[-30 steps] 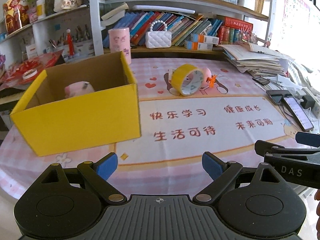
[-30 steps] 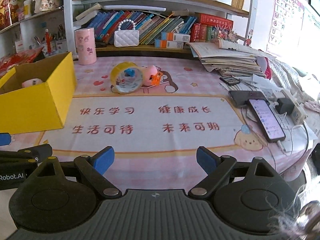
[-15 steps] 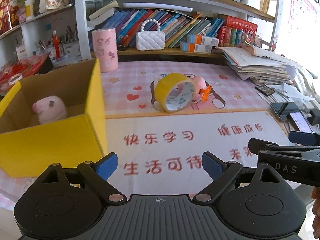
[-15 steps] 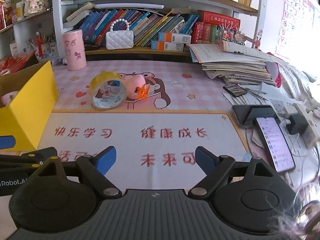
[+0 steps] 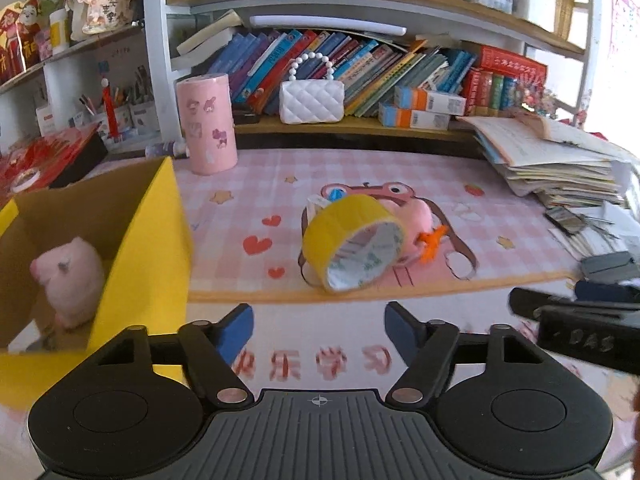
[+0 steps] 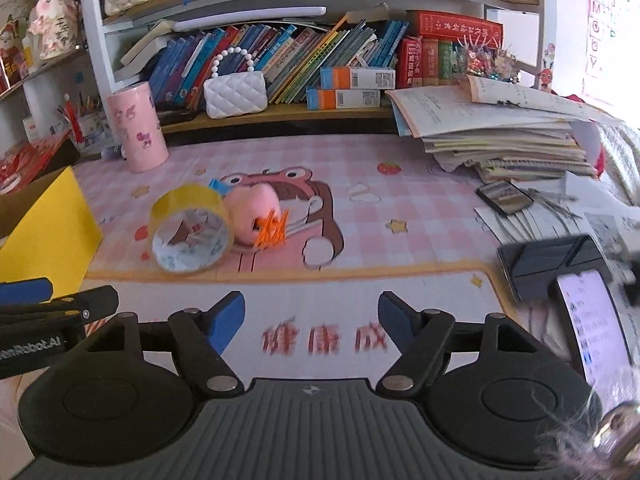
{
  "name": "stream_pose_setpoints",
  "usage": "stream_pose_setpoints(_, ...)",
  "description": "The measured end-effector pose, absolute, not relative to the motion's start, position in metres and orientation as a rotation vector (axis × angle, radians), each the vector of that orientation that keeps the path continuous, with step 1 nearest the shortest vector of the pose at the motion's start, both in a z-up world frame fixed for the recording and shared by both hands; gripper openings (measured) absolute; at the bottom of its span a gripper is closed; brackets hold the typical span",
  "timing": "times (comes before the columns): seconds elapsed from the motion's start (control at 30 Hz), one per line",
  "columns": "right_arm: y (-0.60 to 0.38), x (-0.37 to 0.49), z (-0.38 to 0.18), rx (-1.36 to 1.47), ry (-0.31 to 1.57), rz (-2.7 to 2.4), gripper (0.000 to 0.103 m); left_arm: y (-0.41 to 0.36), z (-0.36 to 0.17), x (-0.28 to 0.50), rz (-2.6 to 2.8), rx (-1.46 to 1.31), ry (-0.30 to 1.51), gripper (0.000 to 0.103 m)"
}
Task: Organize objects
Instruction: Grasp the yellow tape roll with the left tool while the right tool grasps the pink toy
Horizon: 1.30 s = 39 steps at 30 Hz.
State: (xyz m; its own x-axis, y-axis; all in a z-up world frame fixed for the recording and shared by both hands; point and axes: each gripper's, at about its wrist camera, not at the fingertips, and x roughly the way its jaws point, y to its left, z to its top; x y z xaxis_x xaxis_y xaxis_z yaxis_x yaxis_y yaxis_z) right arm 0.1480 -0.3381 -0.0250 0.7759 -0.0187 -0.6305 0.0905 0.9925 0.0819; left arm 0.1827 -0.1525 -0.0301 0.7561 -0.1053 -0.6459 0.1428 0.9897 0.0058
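Observation:
A yellow tape roll (image 5: 352,242) (image 6: 190,232) lies tilted on the pink desk mat, leaning against a pink plush toy with orange feet (image 5: 420,224) (image 6: 256,212). A yellow cardboard box (image 5: 148,248) (image 6: 44,228) stands at the left with a pink plush pig (image 5: 68,276) inside. My left gripper (image 5: 319,330) sits just short of the tape roll, its jaws closing with nothing between them. My right gripper (image 6: 311,316) hovers over the mat in front of the pink toy, its jaws also closing on nothing.
A pink cylinder (image 5: 208,124) and a white quilted purse (image 5: 312,100) stand at the back by the bookshelf. A pile of papers and notebooks (image 6: 500,136) fills the right side, with phones (image 6: 588,320) near the mat's right edge.
Both grippers have moved forward across the mat toward the tape roll and pink toy, and their jaws have narrowed. The yellow box has slid off to the left of both views.

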Motion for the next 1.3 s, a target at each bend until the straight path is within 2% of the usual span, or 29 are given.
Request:
stream_pose_setpoints(0.17, -0.347, 0.181, -0.029, 0.093, 0.656, -0.036, 0.073, -0.161, -0.047, 0.219, -0.097, 0.064, 0.731, 0.052)
stream_pose_setpoints(0.4, -0.353, 0.225, -0.033, 0.119, 0.649, 0.013, 0.071, -0.171, -0.064, 0.259, -0.055, 0.016, 0.753, 0.04)
stream_pose_setpoints(0.67, -0.354, 0.266, -0.033, 0.143, 0.66, 0.086, 0.071, -0.171, -0.072, 0.281, -0.047, -0.021, 0.767, 0.014)
stream_pose_setpoints(0.73, -0.353, 0.271, -0.034, 0.124, 0.657, 0.103, 0.071, -0.162, -0.069, 0.278, -0.055, -0.056, 0.777, 0.011)
stream_pose_setpoints(0.93, -0.342, 0.293, -0.047, 0.096, 0.687, 0.194, 0.071, -0.14, -0.057, 0.254, -0.065, -0.105, 0.794, 0.006)
stream_pose_setpoints(1.17, -0.316, 0.326, -0.071, -0.022, 0.737, 0.246, 0.071, -0.126, -0.052, 0.225, -0.071, -0.115, 0.829, 0.006)
stream_pose_setpoints(1.2, -0.314, 0.33, -0.075, -0.034, 0.761, 0.254, 0.07, -0.124, -0.051, 0.221, -0.074, -0.117, 0.831, 0.006)
stream_pose_setpoints(1.27, -0.311, 0.333, -0.082, -0.047, 0.788, 0.26, 0.06, -0.122, -0.049, 0.215, -0.082, -0.119, 0.83, 0.006)
stream_pose_setpoints(1.3, -0.311, 0.333, -0.084, -0.045, 0.799, 0.261, 0.052, -0.121, -0.046, 0.211, -0.088, -0.119, 0.825, 0.006)
